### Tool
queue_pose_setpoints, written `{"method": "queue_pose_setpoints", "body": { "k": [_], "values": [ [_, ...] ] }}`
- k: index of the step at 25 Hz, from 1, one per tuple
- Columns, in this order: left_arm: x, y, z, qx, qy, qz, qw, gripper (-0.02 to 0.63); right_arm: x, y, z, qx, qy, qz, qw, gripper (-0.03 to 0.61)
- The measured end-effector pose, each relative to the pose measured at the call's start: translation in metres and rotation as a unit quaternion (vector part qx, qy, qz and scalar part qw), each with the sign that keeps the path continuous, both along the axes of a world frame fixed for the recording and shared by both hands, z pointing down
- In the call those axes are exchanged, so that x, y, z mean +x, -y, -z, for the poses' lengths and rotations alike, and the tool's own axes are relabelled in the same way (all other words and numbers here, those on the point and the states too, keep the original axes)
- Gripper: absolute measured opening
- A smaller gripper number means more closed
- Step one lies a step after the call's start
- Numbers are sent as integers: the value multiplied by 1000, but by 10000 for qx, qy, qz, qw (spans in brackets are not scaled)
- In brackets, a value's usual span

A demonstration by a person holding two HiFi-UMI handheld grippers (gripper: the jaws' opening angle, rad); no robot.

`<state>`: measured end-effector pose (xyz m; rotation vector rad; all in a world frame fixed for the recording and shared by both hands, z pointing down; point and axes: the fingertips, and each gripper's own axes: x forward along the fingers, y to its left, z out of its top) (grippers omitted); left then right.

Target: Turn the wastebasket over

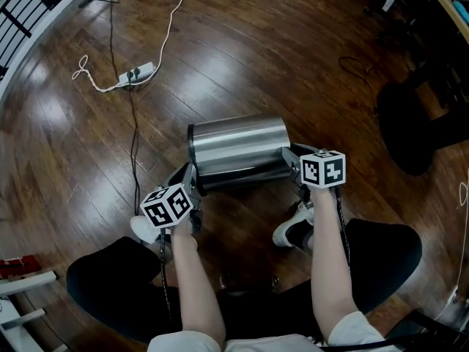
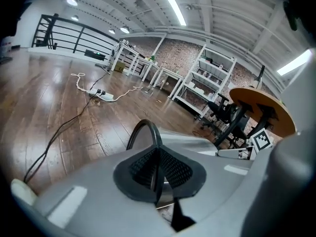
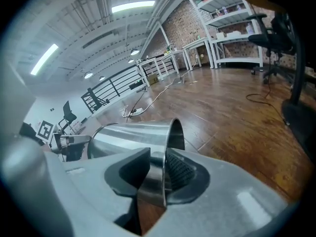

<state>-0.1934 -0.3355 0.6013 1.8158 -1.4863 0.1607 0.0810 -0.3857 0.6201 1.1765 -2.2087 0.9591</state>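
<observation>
The wastebasket point(image 1: 238, 149) is a brushed-steel cylinder lying on its side just above the wooden floor, in front of the person's knees. My left gripper point(image 1: 192, 191) is shut on the thin black ring point(image 2: 148, 130) at its left end; the ring's edge runs between the ribbed pads point(image 2: 173, 169). My right gripper point(image 1: 292, 161) is shut on the bare steel rim point(image 3: 159, 181) at the right end, which stands between its pads point(image 3: 180, 172). In the right gripper view the steel body point(image 3: 131, 135) stretches away to the left gripper point(image 3: 69, 144).
A white power strip point(image 1: 137, 72) with a white cable lies on the floor beyond the basket, and a black cable point(image 1: 134, 141) runs toward the left gripper. The person's shoes point(image 1: 293, 229) are under the basket. A dark chair base point(image 1: 410, 123) stands at right. Shelves point(image 2: 207, 83) stand farther off.
</observation>
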Motion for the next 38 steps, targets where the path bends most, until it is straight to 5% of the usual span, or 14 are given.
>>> {"method": "queue_pose_setpoints", "body": {
  "k": [10,22,26,28,30,33,38],
  "values": [
    [8,-11,14,-34,-69,-158,9998,26,10,-3,-2,-136,149,-165,9997,89],
    [81,14,78,588,352,-1145,9911,26,68,-14,-18,-383,836,-1008,9906,92],
    [136,18,104,926,644,-1856,9761,28,98,-25,-30,-410,166,-1112,9928,85],
    [167,22,116,1126,695,-2154,9675,31,106,-29,-39,-429,-427,-1092,9922,-3],
    [198,29,123,1269,932,-2439,9569,32,115,-29,-51,-475,-844,-1185,9882,-17],
    [236,35,125,1372,1328,-2892,9380,34,112,-38,-80,-847,-468,-1241,9875,-17],
    [258,29,99,1215,1880,-3450,9115,34,31,-55,-134,-1310,704,-1184,9818,-15]
  ]
}}
